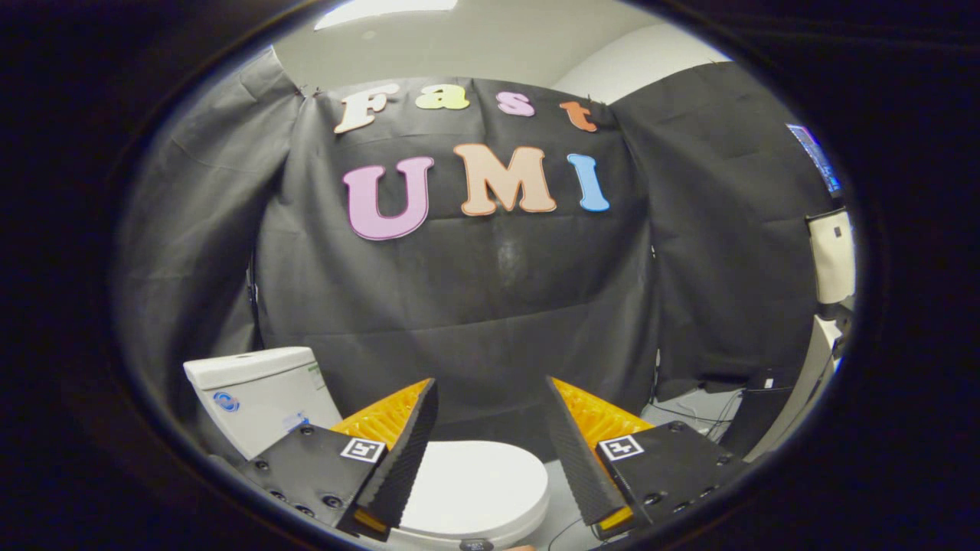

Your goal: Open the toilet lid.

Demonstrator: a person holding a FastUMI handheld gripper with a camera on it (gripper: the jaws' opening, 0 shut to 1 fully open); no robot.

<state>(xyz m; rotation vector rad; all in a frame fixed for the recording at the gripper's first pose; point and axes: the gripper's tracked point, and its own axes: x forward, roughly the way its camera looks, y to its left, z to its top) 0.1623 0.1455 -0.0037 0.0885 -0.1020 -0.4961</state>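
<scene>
A white toilet stands low ahead of me. Its lid (478, 486) lies flat and closed, showing in the gap between and below my two fingers. The white cistern (256, 394) rises behind and to the left of my left finger (406, 451). My gripper (491, 398) is open, its fingers spread wide above the lid with nothing between them. The fingertips hang in the air in front of the booth's black cloth wall, apart from the lid.
Black cloth walls close the booth behind and to both sides of the toilet. At the right, past the right finger, dark cables and a box (766, 398) lie on the floor beside a pale panel (833, 256) and a lit screen (818, 157).
</scene>
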